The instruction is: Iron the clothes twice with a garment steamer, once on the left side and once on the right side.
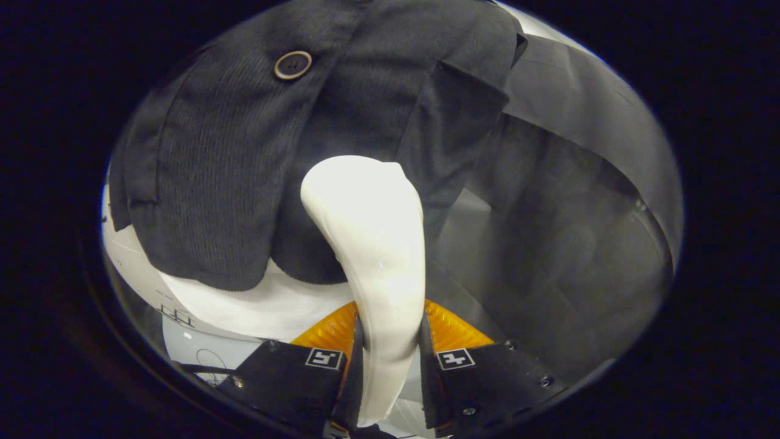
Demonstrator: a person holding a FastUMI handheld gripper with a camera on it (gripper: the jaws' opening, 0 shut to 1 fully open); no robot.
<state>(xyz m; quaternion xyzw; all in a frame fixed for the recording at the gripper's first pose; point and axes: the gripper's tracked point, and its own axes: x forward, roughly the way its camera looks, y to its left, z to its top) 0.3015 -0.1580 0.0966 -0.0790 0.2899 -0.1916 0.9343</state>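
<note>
A white garment steamer (372, 244) rises between my fingers, its handle pinched from both sides, so my gripper (390, 341) is shut on it. Its rounded head rests against a dark corduroy jacket (244, 152) hanging just ahead, near the jacket's lower hem and front opening. A brown button (292, 64) sits high on the left front panel. A flap pocket (451, 122) shows on the right panel, beyond the steamer head. Whether the head touches the cloth I cannot tell for sure.
A white cloth or lining (256, 305) hangs below the jacket's hem, left of the steamer. A grey, shiny panel (567, 231) fills the space to the right of the jacket. A white printed surface (201, 350) lies low beside the left finger.
</note>
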